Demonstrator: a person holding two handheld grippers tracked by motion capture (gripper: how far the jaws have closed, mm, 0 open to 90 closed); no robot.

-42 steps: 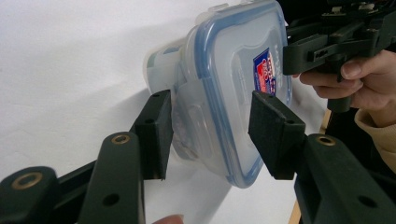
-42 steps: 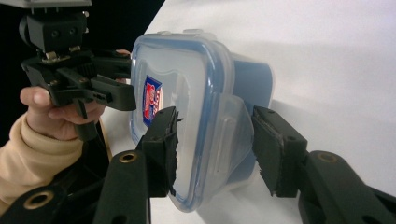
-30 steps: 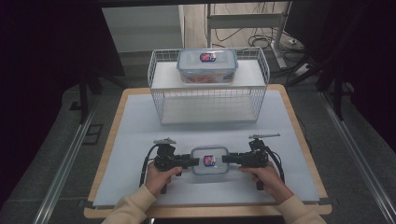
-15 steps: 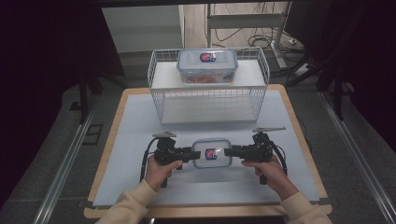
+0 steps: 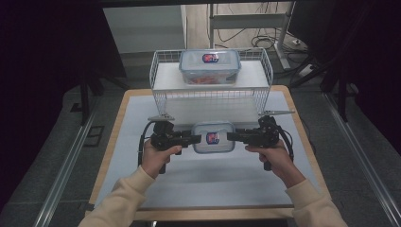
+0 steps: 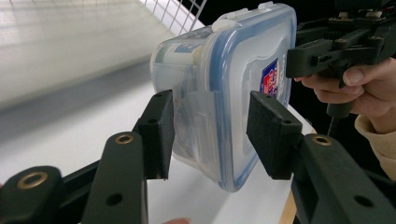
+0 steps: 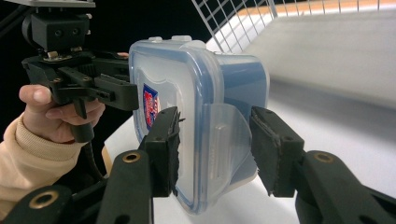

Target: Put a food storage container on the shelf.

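A clear lunch box with a blue-rimmed lid and a red-blue label [image 5: 213,137] hangs above the white table, lid up. My left gripper [image 5: 196,139] is shut on its left end, and my right gripper [image 5: 231,136] is shut on its right end. In the left gripper view the lunch box [image 6: 224,88] sits between the pads [image 6: 161,130], one on the base and one on the lid. The right gripper view shows the lunch box [image 7: 187,93] clamped the same way by that gripper [image 7: 215,149], over a latch flap.
A white wire basket rack [image 5: 161,80] stands at the table's far side, with a second lunch box [image 5: 209,66] on top of it. The white table mat [image 5: 213,184] with its wooden rim spreads below the hands. Dark floor and rails lie on both sides.
Both grippers have risen together with the lunch box held between them, lifting it off the table mat and a little toward the wire rack.
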